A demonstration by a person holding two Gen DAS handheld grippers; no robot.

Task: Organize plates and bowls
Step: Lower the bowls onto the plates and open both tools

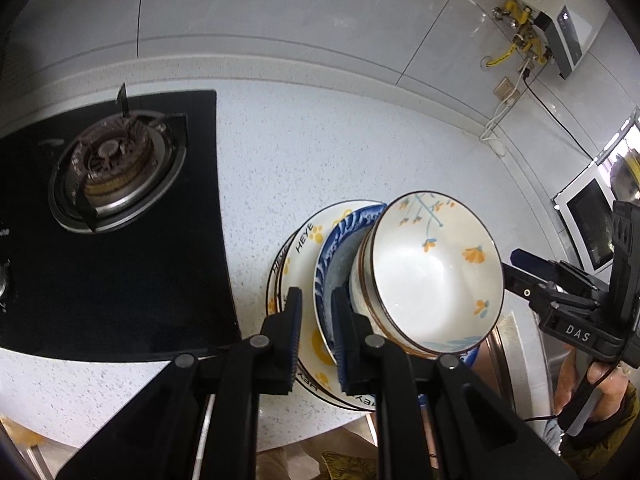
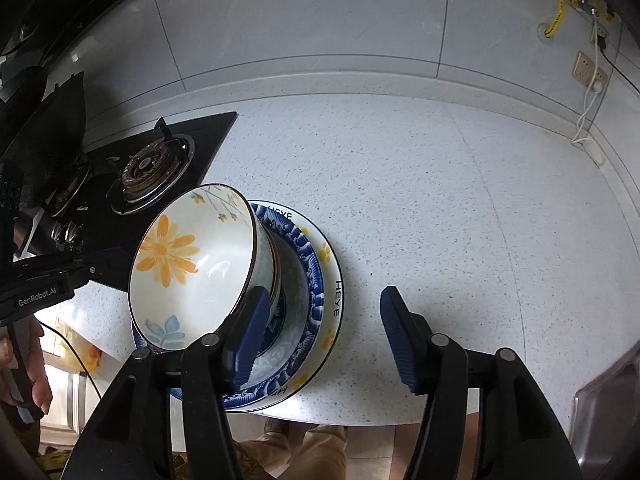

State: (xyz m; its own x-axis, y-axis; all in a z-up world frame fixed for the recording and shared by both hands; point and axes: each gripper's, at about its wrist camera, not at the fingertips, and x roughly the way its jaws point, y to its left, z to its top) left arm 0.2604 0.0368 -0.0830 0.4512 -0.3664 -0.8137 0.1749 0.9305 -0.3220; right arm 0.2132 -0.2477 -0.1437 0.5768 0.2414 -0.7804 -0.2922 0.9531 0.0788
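The dishes are stacked near the counter's front edge (image 2: pixel 460 216): a flowered bowl (image 2: pixel 192 268) is nested, tilted, in the blue-patterned bowl (image 2: pixel 304 304) on the HEYE plate (image 2: pixel 336 300). The left gripper (image 1: pixel 316 320) is nearly closed, apparently touching nothing. The right gripper (image 2: pixel 320 336) is half open and empty. Before withdrawal, the flowered bowl's seating should be confirmed.
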